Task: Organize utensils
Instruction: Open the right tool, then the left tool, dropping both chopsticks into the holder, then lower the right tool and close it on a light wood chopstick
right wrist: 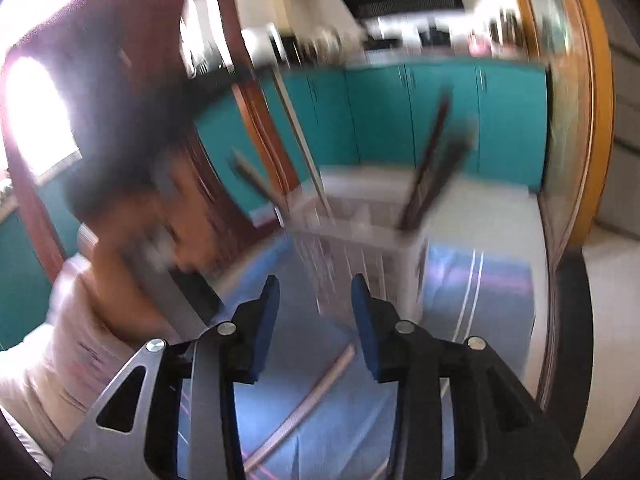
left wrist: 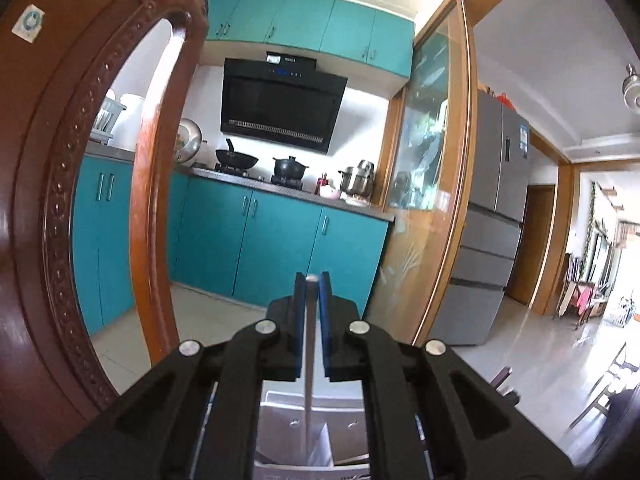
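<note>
My left gripper (left wrist: 312,280) is shut on a thin white chopstick (left wrist: 309,344). The stick hangs down into a white divided utensil holder (left wrist: 292,412) directly below the fingers. In the blurred right wrist view the same white holder (right wrist: 360,224) stands on a blue cloth, with dark utensils (right wrist: 428,176) leaning out of its right side and a pale stick (right wrist: 300,132) on its left. My right gripper (right wrist: 314,304) is open and empty, just in front of the holder. A pale chopstick (right wrist: 316,392) lies on the cloth below it.
A carved brown wooden chair back (left wrist: 64,184) stands close on the left. The table wears a blue cloth (right wrist: 480,292). The person's arm (right wrist: 132,216) reaches in at the left. Teal kitchen cabinets (left wrist: 280,240) and a glass sliding door (left wrist: 432,160) lie beyond.
</note>
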### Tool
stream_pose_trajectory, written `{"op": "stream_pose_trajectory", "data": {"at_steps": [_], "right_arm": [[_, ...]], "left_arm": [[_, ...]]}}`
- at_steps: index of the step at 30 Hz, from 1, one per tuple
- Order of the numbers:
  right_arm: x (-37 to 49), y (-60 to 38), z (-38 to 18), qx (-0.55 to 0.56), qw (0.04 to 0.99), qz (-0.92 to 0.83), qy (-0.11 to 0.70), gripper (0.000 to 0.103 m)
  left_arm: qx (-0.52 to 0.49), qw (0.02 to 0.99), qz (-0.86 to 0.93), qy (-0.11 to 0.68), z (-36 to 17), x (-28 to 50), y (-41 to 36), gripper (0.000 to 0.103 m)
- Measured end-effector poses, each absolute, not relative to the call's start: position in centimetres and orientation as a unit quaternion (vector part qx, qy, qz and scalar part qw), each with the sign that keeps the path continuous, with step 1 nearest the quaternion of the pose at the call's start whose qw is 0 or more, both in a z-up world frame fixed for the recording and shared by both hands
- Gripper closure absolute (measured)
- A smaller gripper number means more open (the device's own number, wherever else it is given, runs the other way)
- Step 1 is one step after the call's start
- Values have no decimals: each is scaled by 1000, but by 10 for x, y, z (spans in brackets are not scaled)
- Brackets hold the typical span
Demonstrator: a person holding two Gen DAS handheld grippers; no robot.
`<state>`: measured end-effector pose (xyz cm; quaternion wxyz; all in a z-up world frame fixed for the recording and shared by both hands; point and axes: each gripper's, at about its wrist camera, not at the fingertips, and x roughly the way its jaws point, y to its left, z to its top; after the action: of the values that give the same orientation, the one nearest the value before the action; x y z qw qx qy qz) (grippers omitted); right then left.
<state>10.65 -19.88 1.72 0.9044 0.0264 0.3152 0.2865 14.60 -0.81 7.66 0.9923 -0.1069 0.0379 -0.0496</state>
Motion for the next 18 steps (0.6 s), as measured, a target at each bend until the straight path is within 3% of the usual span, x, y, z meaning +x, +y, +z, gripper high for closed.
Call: {"op": "stream_pose_trajectory", "data": {"at_steps": [5, 8, 10, 12, 18], "right_arm": [[141, -187, -42, 24, 876, 197, 439, 65], [152, -181, -64, 29, 857, 178, 482, 65], [144, -178, -77, 19, 852, 180, 491, 65], [139, -166, -84, 5, 847, 183, 499, 65], [137, -147, -103, -12, 839, 172, 517, 65]], "left_arm": [[-118, 990, -48, 57, 72, 151, -4, 95], [-119, 990, -50, 54, 74, 146, -3, 83], [-115, 991, -51, 47, 74, 136, -3, 71], [-106, 993, -48, 36, 73, 122, -3, 66], [-21, 999, 31, 26, 33, 65, 7, 62]]}}
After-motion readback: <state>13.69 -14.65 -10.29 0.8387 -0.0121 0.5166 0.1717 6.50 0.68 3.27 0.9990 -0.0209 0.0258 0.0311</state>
